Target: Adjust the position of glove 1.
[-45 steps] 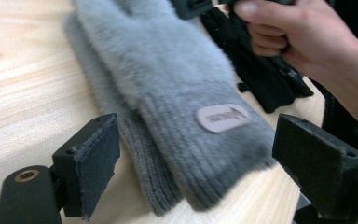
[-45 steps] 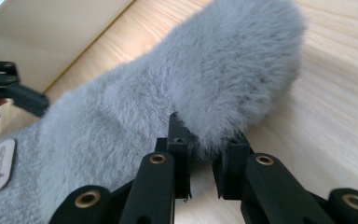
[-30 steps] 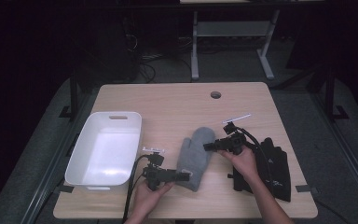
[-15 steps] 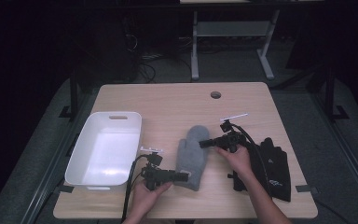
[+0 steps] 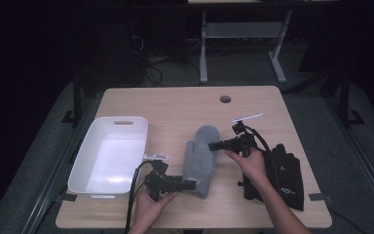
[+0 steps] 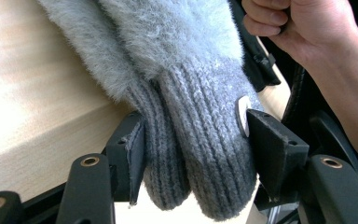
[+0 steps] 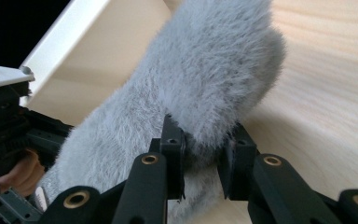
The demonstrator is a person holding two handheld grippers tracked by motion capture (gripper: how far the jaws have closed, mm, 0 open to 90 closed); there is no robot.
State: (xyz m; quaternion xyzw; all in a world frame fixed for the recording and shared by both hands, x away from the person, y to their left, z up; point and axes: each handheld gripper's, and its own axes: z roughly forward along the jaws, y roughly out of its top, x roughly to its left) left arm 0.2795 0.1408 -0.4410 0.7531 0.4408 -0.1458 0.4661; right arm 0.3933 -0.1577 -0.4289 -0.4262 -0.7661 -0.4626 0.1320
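I've got the fuzzy grey knit mitten (image 5: 200, 155) stretched lengthwise on the table btwn both grippers: left fingers (image 6: 135, 154) just clamped on its ribbed cuff, right fingers (image 7: 172, 154) pinching the thumb, white plastic bin (image 5: 85, 158) to its left.

Wood-top table (image 5: 185, 105) w/ 3 things lying on it.
White tub (image 5: 108, 163) sits at the table's left edge, handle slot on its far wall. Grey fuzzy mitten (image 5: 199, 158) lies mid-table, just right of the tub, knit cuff toward the near edge, rounded tip pointing away. Black gloves (image 5: 285, 175) lie near the right-front corner, apart from the mitten. Round cable hole (image 5: 225, 99) in the top, far side, right of centre.
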